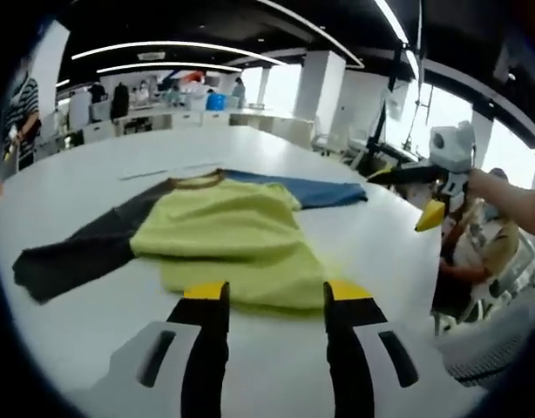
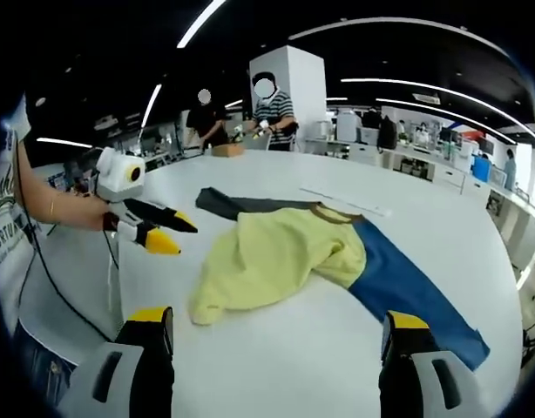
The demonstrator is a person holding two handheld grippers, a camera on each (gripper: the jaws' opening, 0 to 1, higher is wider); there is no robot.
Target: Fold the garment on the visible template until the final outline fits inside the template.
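Clearly soft, light jersey — the shirt (image 1: 228,244) likely drapes; pinch its blue sleeve (image 2: 416,292) at four o'clock, both grippers' jaws apart, empty.

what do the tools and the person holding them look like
Each tool has black jaws with yellow tips on light grey bodies with dark slots: left tool, right tool. A white box sits at each tool's back. The person wears a white printed T-shirt, jeans and a thin bracelet; a black cable hangs down.
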